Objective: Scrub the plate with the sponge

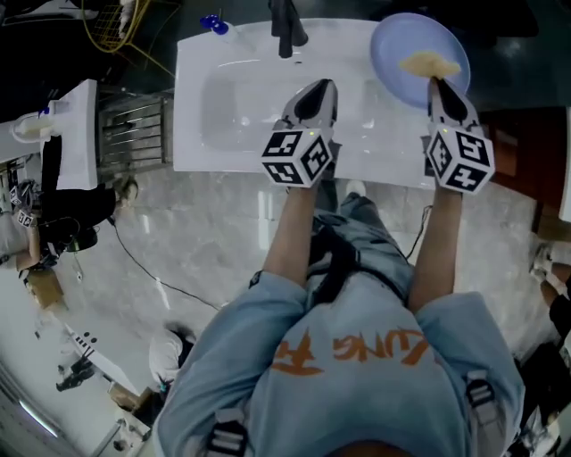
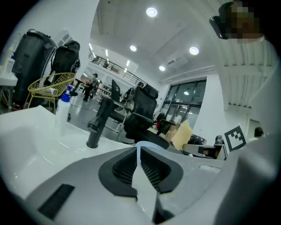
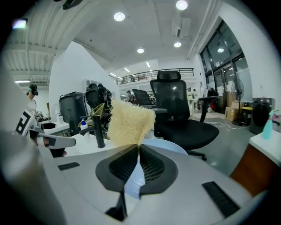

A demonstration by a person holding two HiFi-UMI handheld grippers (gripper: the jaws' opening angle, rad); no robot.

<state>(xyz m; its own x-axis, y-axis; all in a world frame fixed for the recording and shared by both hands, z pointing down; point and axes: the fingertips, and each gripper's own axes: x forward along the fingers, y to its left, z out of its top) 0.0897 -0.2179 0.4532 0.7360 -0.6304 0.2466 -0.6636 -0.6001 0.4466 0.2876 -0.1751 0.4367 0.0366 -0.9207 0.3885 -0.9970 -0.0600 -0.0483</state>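
Observation:
A pale blue plate (image 1: 400, 37) rests at the right end of the white sink (image 1: 234, 112). My right gripper (image 1: 438, 83) is shut on a yellowish fibrous sponge (image 1: 430, 62) that lies against the plate's face. In the right gripper view the sponge (image 3: 130, 123) sticks up from the shut jaws (image 3: 138, 147), with the plate (image 3: 163, 147) just behind. My left gripper (image 1: 323, 86) hovers over the basin to the plate's left, shut and with nothing in it. Its own view shows the shut jaws (image 2: 139, 147), with the sponge (image 2: 182, 134) off to the right.
A black faucet (image 1: 285, 27) stands at the back of the sink, with a blue-capped spray bottle (image 1: 214, 24) to its left. A metal rack (image 1: 134, 129) and a side counter (image 1: 76, 134) stand left of the sink. A black office chair (image 3: 175, 110) is behind the plate.

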